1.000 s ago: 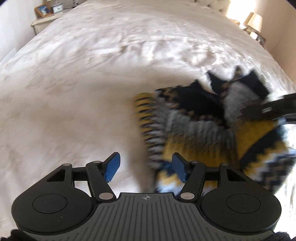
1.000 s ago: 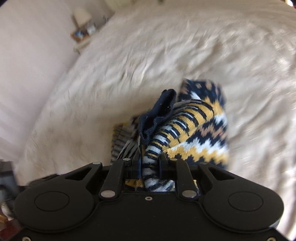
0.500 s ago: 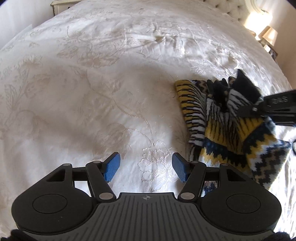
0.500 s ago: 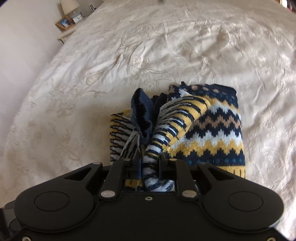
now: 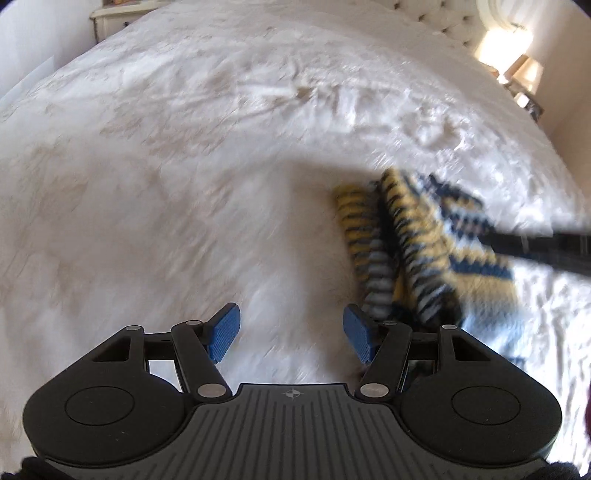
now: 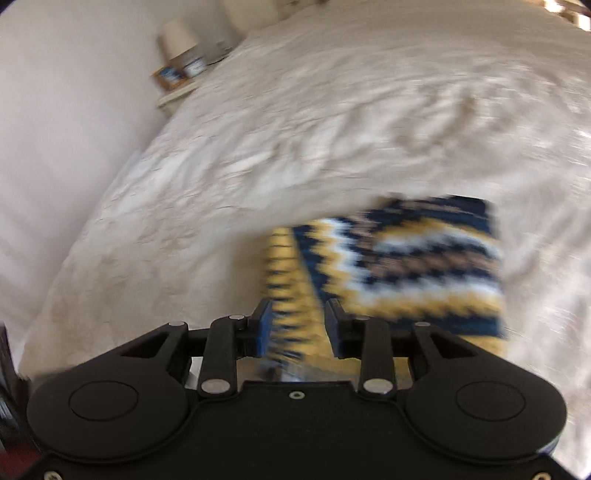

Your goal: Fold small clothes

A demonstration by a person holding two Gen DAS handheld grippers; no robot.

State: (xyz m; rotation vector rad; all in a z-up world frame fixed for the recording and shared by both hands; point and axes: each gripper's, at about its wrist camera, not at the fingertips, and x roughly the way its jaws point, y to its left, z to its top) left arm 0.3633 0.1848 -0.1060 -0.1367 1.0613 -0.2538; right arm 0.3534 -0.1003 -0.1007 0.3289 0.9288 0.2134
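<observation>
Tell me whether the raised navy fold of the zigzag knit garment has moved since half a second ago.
Yes. The garment now lies flat on the white bedspread; the right tongs have just been opening, knit between them.

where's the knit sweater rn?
The knit sweater lies folded on the white bedspread, just ahead of the right claw; in the left wrist view it's on the right.

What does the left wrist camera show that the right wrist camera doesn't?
Only the left wrist view shows the left gripper, open over bare bedspread, and the tufted headboard. Only the right wrist view shows the right gripper, whose fingers have just been opening, with a knit strip between them, and a framed picture. Both show the navy, yellow and white zigzag knit sweater on the cream embroidered bedspread.
</observation>
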